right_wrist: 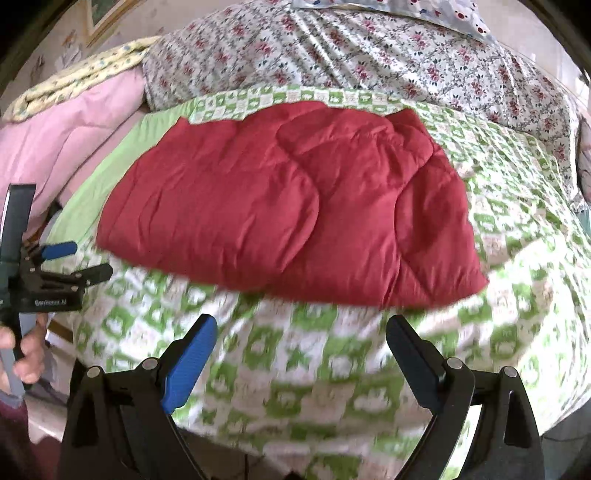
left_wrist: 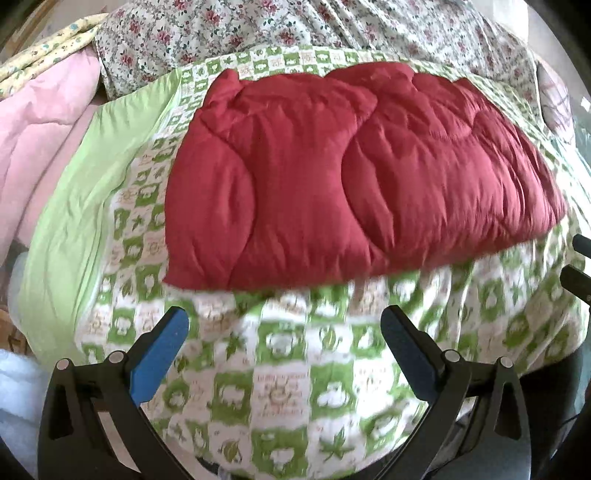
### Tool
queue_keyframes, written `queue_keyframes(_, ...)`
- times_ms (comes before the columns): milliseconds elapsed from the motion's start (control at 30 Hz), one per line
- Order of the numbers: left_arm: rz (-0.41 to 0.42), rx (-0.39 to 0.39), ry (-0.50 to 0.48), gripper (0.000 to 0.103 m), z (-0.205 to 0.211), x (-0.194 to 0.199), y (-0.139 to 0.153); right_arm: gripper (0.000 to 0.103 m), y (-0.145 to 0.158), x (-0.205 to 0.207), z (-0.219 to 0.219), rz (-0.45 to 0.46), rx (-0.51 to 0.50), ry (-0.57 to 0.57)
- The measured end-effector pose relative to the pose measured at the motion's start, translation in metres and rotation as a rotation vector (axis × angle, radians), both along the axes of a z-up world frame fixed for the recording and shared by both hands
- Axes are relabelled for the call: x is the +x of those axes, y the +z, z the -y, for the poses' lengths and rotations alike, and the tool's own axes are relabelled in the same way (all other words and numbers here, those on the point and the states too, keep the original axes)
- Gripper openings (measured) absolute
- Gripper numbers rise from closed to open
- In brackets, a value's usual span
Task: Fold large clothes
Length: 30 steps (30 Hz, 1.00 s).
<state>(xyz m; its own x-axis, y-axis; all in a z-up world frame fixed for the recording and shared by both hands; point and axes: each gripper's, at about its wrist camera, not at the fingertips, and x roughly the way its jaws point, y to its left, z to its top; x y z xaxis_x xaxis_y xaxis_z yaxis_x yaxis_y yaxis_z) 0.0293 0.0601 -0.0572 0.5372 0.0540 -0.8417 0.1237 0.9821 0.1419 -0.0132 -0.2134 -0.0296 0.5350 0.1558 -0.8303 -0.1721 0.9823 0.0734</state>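
The left gripper (left_wrist: 284, 328) sits closest to its camera, its two fingers spread wide with nothing between them, one faced with a blue pad (left_wrist: 159, 362). Under and just ahead of it lies a green-and-white checked sheet (left_wrist: 280, 398), blurred in the near part. Further ahead of the fingers, resting on that sheet, is the red quilted blanket (left_wrist: 351, 177), folded into a thick, puffy slab whose near edge runs across the view just beyond the fingertips, apart from them. To the left of the gripper a plain light-green border (left_wrist: 85, 206) edges the checked sheet, and past it sits a pink quilt (left_wrist: 40, 129) with a yellow patterned cloth (left_wrist: 48, 48) above it. Beyond the red blanket spreads a flowered sheet (left_wrist: 295, 26).

The right gripper (right_wrist: 301, 336) is likewise wide apart and holds nothing, hovering over the checked sheet (right_wrist: 332, 387). The red blanket (right_wrist: 288, 195) lies ahead and slightly left of its fingers, not touching them. Far to its left, the left gripper (right_wrist: 74, 258) shows from the side, gripped by a hand (right_wrist: 26, 354) on its handle. The pink quilt (right_wrist: 66, 140) lies ahead-left, the flowered sheet (right_wrist: 369, 51) beyond the blanket, and a pillow with dark dots (right_wrist: 406, 11) at the far end.
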Motion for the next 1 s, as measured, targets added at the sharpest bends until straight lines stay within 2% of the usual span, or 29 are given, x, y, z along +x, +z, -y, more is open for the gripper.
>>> queue_keyframes(200,-0.018,0.002,-0.009,0.103,-0.001,-0.017,-0.001,0.094,-0.006,-0.024,-0.003,-0.032,-0.015,0.014)
queue_keyframes(367,0.010,0.004,-0.030,0.103,0.006,-0.024,0.014,0.094,0.003,-0.027,-0.009,-0.025,-0.028,0.040)
queue_keyframes(667,0.084,-0.004,-0.050,0.103,0.014,-0.020,0.050,0.097,0.042,-0.012,-0.023,0.035,-0.078,0.102)
queue_keyframes(800,0.096,-0.003,-0.058,0.103,0.016,-0.013,0.053,0.098,0.051,-0.003,-0.024,0.049,-0.090,0.113)
queue_keyframes(1000,0.070,-0.006,-0.048,0.103,0.019,0.004,0.046,0.098,0.049,0.017,-0.025,0.032,-0.092,0.115)
